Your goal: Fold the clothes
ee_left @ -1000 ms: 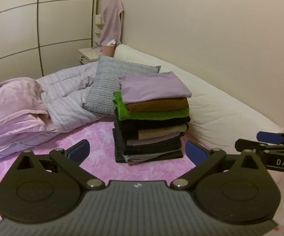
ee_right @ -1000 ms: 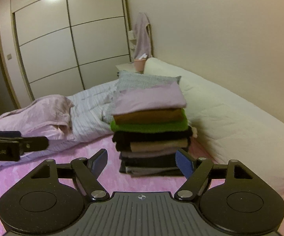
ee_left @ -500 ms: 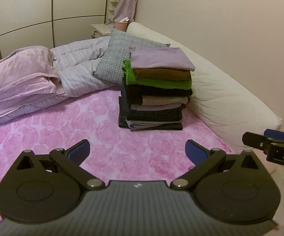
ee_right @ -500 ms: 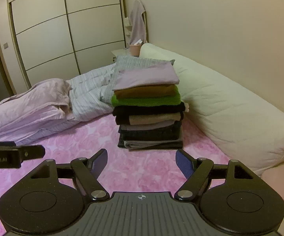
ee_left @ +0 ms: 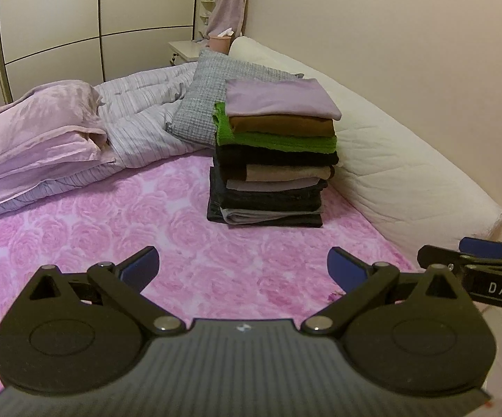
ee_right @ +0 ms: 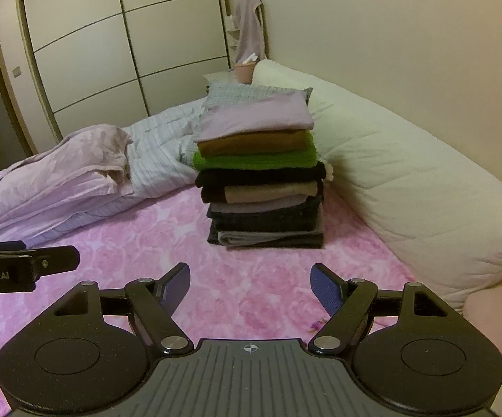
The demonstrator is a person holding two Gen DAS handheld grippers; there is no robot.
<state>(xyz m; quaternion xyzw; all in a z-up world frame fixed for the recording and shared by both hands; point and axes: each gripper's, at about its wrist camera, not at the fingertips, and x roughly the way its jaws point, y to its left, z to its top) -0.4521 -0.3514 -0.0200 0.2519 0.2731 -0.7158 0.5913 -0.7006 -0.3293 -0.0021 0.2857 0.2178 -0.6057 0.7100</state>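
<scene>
I am holding the left gripper [ee_left: 242,267] with its blue pads spread wide and nothing between them, and the right gripper [ee_right: 250,285] is standing the same way, spread and empty; both are hovering over the pink rose-patterned sheet [ee_left: 119,229], on the near side of the stack of folded clothes [ee_left: 273,160] and apart from it. That stack is sitting on the sheet, just beside the long white bolster [ee_left: 390,160] and in front of the grey checked pillow [ee_left: 212,100]. I am reading it as soft, limp cloth throughout: a lilac piece on top, then brown, a fuzzy green knit, black, beige, and darker, heavier-looking layers at the bottom. Each piece alone is looking light, but the whole stack is likely weighty and apt to slump or slide if I am pushing it from one side. I am judging the folded edges facing me to be the best hold, pinching a single layer at its near corners, one gripper to each. Beyond the stack, to its left, crumpled pink bedding [ee_left: 35,132] and a striped quilt [ee_left: 146,118] are lying loose. I cannot tell whether any unfolded garment is waiting.
</scene>
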